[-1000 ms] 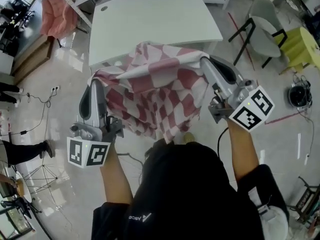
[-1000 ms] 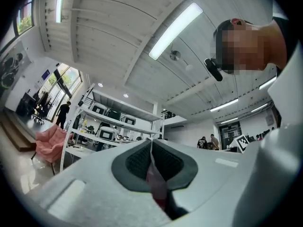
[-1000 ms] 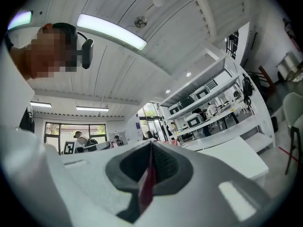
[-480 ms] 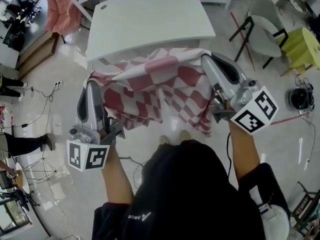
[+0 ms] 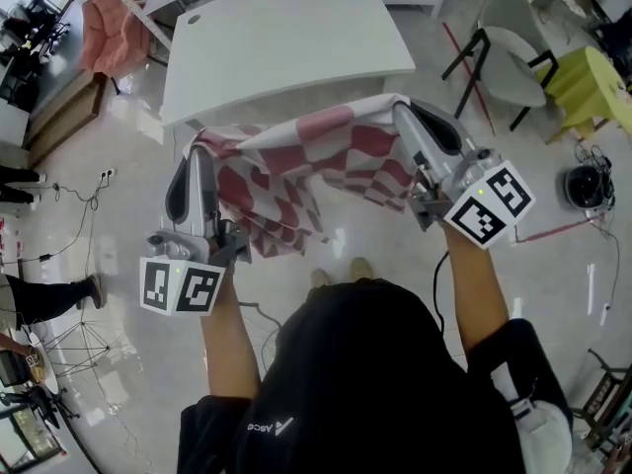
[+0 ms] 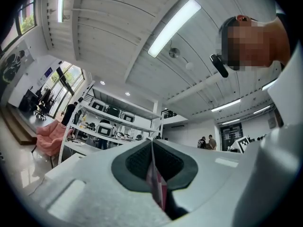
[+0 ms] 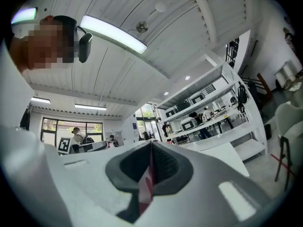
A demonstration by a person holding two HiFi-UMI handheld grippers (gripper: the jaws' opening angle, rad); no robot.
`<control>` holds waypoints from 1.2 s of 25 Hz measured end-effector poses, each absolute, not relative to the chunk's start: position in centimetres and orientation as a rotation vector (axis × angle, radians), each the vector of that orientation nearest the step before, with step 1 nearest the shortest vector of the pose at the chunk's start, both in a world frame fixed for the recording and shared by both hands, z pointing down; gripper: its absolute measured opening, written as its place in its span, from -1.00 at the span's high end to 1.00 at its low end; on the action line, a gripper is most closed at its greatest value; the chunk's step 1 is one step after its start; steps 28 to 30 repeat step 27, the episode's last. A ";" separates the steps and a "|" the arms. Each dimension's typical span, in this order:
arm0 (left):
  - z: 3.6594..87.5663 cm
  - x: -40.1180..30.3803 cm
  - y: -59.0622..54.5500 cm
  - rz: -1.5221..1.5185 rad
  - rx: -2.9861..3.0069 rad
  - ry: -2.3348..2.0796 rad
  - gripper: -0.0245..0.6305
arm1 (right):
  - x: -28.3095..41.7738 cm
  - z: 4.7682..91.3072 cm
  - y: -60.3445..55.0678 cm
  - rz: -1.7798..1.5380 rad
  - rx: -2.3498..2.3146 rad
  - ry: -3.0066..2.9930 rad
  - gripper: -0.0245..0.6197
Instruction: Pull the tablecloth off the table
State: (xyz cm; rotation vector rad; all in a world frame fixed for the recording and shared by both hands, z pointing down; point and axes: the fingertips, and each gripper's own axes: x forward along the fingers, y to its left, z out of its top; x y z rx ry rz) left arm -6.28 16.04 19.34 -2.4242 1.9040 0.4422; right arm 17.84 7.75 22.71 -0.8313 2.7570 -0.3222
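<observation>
The red-and-white checked tablecloth [image 5: 306,171] hangs off the white table [image 5: 286,42], stretched between my two grippers above the floor. My left gripper [image 5: 200,151] is shut on the tablecloth's left edge; a thin strip of the tablecloth [image 6: 156,188] shows pinched between its jaws in the left gripper view. My right gripper [image 5: 400,109] is shut on the right edge, and the tablecloth [image 7: 147,186] shows as a strip between its closed jaws. Both grippers point upward toward the ceiling. The table top is bare.
A pink cloth [image 5: 114,23] lies over something at the far left. Chairs [image 5: 513,62] and a yellow stool [image 5: 592,82] stand to the right of the table. Cables [image 5: 69,200] trail on the floor at left. People stand in the background by shelves [image 6: 113,126].
The cloth has come wholly off the table edge and now hangs higher and tauter between my grippers. Both grippers have risen and drawn slightly toward me.
</observation>
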 end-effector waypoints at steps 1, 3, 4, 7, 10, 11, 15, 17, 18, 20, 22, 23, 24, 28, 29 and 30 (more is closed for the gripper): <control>19.3 -6.5 16.1 0.443 -2.426 1.901 0.90 | 17.6 22.6 7.9 -0.316 -0.835 2.756 0.91; 19.3 -6.8 16.3 0.443 -2.428 1.898 0.90 | 17.3 22.5 8.0 -0.303 -0.842 2.758 0.91; 19.3 -7.0 16.4 0.444 -2.428 1.898 0.90 | 17.1 22.5 8.0 -0.299 -0.843 2.761 0.91; 19.2 -7.3 16.3 0.447 -2.422 1.899 0.90 | 16.5 22.6 8.0 -0.300 -0.837 2.766 0.91; 19.2 -7.4 16.1 0.450 -2.418 1.902 0.90 | 16.3 22.8 7.9 -0.306 -0.828 2.770 0.91; 19.2 -7.5 16.0 0.450 -2.418 1.902 0.90 | 16.1 22.9 7.9 -0.308 -0.825 2.770 0.91; 19.3 -7.7 15.6 0.458 -2.423 1.901 0.90 | 15.6 23.0 7.7 -0.316 -0.820 2.773 0.91; 19.3 -7.7 15.3 0.459 -2.428 1.902 0.90 | 15.5 23.1 7.6 -0.320 -0.819 2.777 0.91; 19.3 -7.6 15.3 0.461 -2.431 1.903 0.90 | 15.5 23.1 7.6 -0.322 -0.819 2.778 0.91; 19.2 -7.7 15.3 0.465 -2.435 1.904 0.90 | 15.4 23.0 7.7 -0.325 -0.823 2.781 0.91; 19.1 -7.9 15.3 0.470 -2.438 1.904 0.90 | 15.3 22.9 7.7 -0.325 -0.826 2.784 0.91; 19.0 -8.0 15.3 0.472 -2.438 1.905 0.90 | 15.2 22.8 7.7 -0.325 -0.827 2.785 0.91; 19.0 -8.0 15.3 0.473 -2.439 1.905 0.90 | 15.1 22.8 7.7 -0.324 -0.827 2.785 0.91; 19.1 -8.1 15.2 0.477 -2.439 1.907 0.90 | 15.0 22.7 7.6 -0.318 -0.825 2.787 0.91; 19.1 -8.1 15.2 0.477 -2.439 1.907 0.90 | 15.0 22.7 7.6 -0.318 -0.825 2.787 0.91; 19.1 -8.1 15.2 0.477 -2.439 1.907 0.90 | 15.0 22.7 7.6 -0.318 -0.825 2.787 0.91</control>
